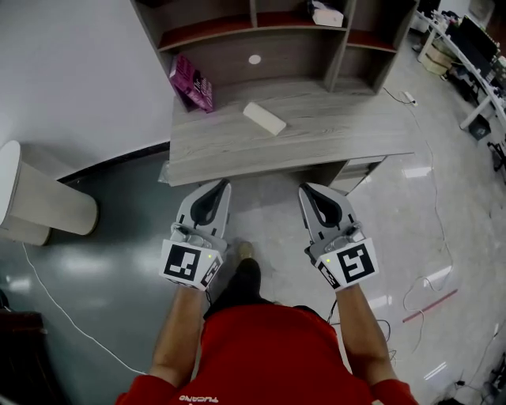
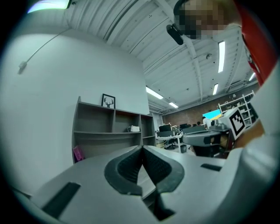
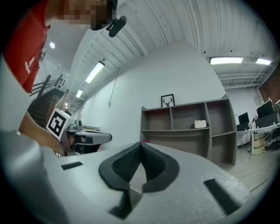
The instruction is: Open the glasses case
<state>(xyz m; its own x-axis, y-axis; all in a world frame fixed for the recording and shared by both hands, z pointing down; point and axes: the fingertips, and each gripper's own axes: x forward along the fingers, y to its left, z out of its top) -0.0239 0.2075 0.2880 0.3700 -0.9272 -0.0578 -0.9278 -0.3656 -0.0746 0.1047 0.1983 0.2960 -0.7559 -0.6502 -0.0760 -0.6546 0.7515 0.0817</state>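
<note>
Left gripper (image 1: 220,187) and right gripper (image 1: 307,191) both had jaws fully closed and empty, short of the tabletop (image 1: 348,130), where the white glasses case (image 1: 263,119) lay ahead, roughly between them, long axis diagonal from far-left to near-right, neither hand clearly nearer.

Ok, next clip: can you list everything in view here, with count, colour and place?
glasses case: one, cream white, lying mid-desk
box: one, magenta, back left of the desk top
desk with shelf unit: one, grey wood, ahead of the person
small item: one, white, on an upper shelf; too small to identify
framed picture: one, black frame, on top of the shelf unit
cylindrical object: one, off-white, on the floor at left
left gripper: one, grey and white, shut and empty, short of the desk edge
right gripper: one, same colours, shut and empty, beside it
red shirt: one, bottom centre
</note>
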